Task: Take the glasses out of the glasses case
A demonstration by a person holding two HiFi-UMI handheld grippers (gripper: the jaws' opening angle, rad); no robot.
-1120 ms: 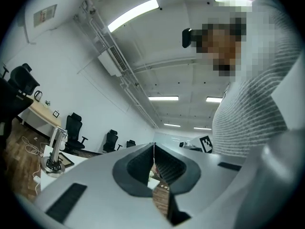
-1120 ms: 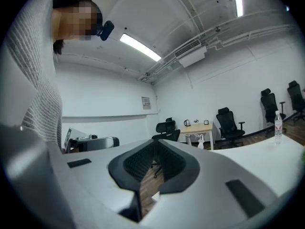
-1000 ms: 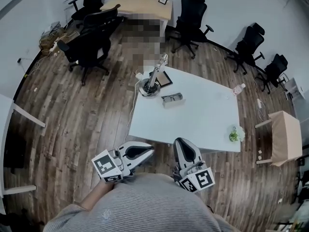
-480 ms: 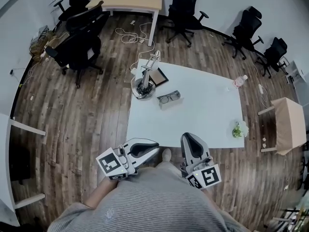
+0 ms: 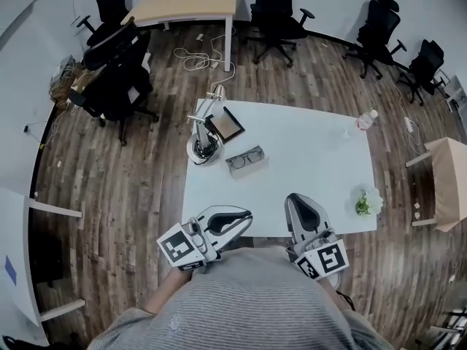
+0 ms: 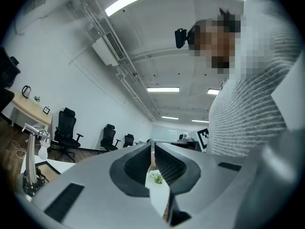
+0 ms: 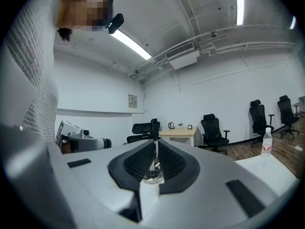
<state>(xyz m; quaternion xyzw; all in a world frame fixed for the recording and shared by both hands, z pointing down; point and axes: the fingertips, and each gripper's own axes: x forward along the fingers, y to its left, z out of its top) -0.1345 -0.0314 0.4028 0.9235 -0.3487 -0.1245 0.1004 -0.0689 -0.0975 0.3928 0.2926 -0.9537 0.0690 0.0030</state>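
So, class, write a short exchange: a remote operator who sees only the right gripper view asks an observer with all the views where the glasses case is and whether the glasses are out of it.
Operator: My jaws block the table ahead. Where is the glasses case?
Observer: The head view shows the glasses case lying on the white table, beside the stand with the round base and not touching it.
Operator: Are the glasses out of it?
Observer: No. The glasses lie inside the case, lenses showing.
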